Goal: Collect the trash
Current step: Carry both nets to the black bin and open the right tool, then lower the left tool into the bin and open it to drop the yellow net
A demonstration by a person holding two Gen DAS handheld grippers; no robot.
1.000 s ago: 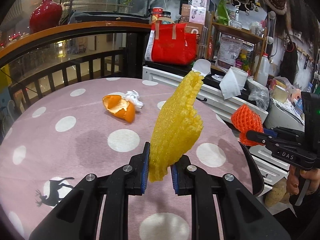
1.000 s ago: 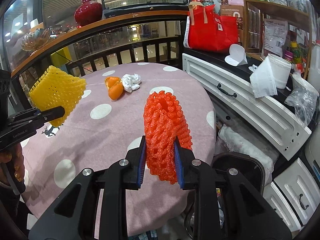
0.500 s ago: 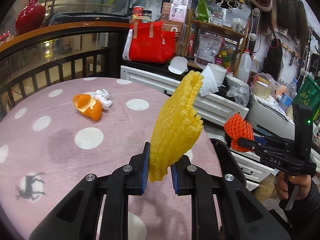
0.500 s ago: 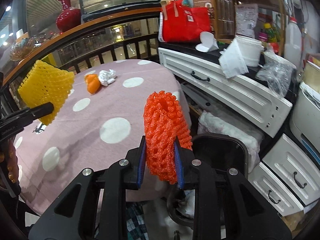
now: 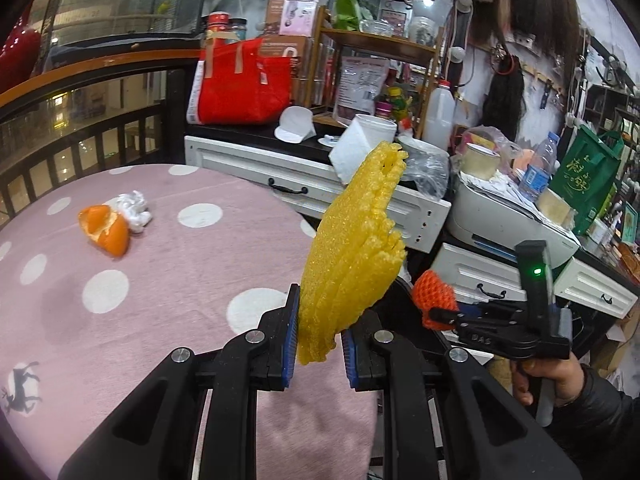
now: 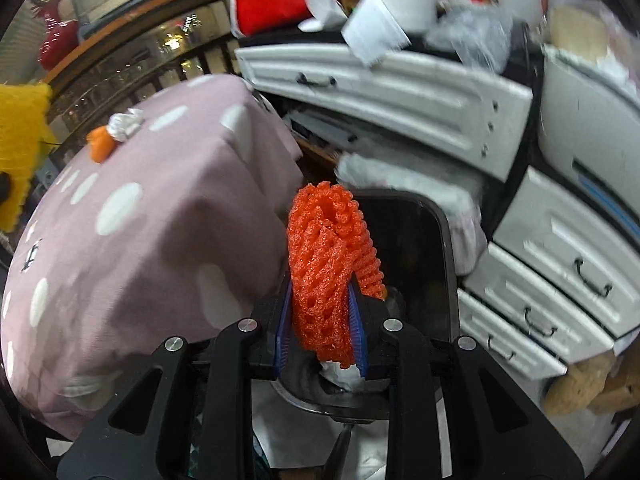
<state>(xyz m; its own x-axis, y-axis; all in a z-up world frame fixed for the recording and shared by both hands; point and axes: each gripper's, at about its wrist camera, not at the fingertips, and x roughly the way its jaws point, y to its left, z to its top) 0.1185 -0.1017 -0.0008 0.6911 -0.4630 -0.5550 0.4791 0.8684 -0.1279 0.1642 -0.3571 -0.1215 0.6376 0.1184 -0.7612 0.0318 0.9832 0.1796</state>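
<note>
While the round table (image 5: pixel 168 280) with its pink cloth and white dots fills the left of the room, the two foam nets are the things to watch; the yellow foam net (image 5: pixel 352 256) is the bigger one, a flat mesh sleeve standing upright, and the left gripper (image 5: pixel 318 350) pinches its lower end between blue pads above the table's edge; the orange foam net (image 6: pixel 330 276) is shorter and rolled like a tube, and the right gripper (image 6: pixel 320 334) is clamped on its lower half, holding it over the black bin (image 6: pixel 436 240) that stands on the floor between the table and the white drawers (image 6: pixel 560 264); inside the bin I can see something white and crumpled, the rest is too dark to tell; on the cloth lie an orange peel (image 5: pixel 106 232) and, touching it, a crumpled white tissue (image 5: pixel 134 208); behind, a red bag (image 5: pixel 244 84) sits on a crowded counter.
</note>
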